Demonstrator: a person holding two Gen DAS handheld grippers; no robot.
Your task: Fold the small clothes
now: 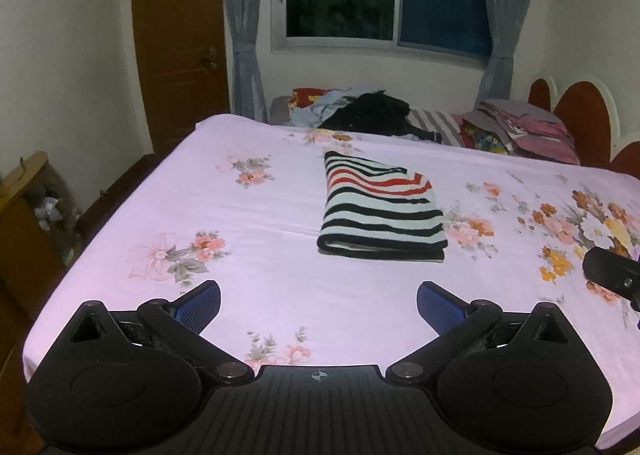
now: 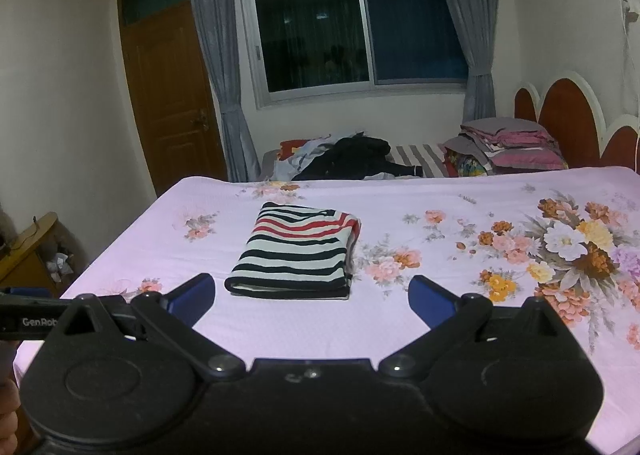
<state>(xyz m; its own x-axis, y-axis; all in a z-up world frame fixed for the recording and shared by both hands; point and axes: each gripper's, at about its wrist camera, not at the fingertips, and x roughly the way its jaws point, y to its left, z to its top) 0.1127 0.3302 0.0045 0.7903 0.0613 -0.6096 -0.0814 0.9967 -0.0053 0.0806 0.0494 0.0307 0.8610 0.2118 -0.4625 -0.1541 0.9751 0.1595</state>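
A striped garment (image 1: 380, 211) in black, white and red lies folded into a neat rectangle on the pink floral bedsheet (image 1: 248, 247). In the left wrist view my left gripper (image 1: 318, 305) hovers open over the sheet, short of the garment's near edge, with nothing between its blue pads. The right wrist view shows the same garment (image 2: 298, 253) just beyond my right gripper (image 2: 312, 295), which is open and empty too. The right gripper's body (image 1: 612, 275) pokes in at the right edge of the left wrist view.
A heap of loose clothes (image 2: 344, 159) lies at the far side of the bed, with a stack of folded bedding (image 2: 508, 147) by the headboard (image 2: 568, 119). A wooden door (image 2: 168, 95) and a curtained window (image 2: 352, 27) stand behind. A low wooden stand (image 1: 28, 207) sits left of the bed.
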